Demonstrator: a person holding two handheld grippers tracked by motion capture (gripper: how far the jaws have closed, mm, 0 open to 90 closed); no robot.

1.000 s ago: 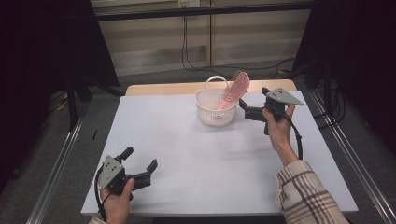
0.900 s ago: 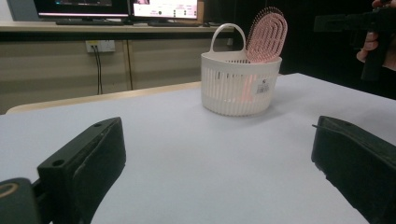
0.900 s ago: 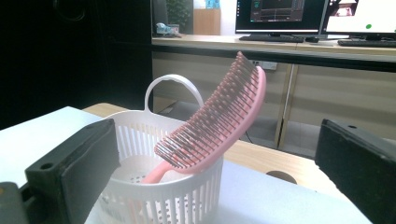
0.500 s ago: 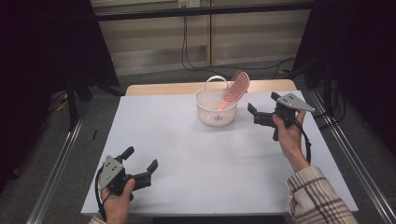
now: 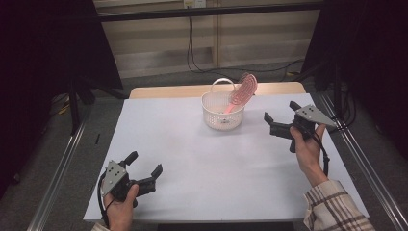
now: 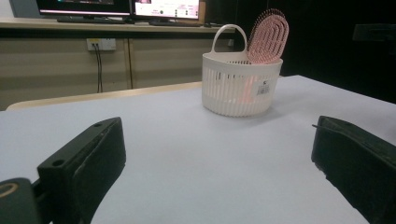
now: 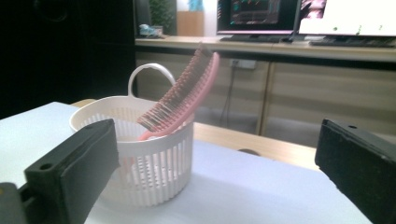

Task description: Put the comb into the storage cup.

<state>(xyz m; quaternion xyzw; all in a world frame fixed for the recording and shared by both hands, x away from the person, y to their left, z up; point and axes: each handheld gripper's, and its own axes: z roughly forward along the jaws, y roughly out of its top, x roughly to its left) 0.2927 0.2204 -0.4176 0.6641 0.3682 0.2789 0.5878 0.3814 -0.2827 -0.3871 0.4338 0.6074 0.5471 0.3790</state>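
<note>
Hairbrush [image 5: 243, 91] leans in the white basket [image 5: 222, 111], upper centre of the table [image 5: 192, 159]. Right gripper [image 5: 279, 124] hovers right of it, jaws apart and empty. Left gripper [image 5: 144, 169], lower left, is also spread.

The basket [image 5: 223, 110] is looking like glossy white slotted plastic, the hairbrush [image 5: 243, 90] smooth pink plastic. The counter [image 5: 192, 163] is showing a matt pale sheet over a wooden edge. Both grippers' fingers [image 7: 74, 163] are appearing matt black.
</note>
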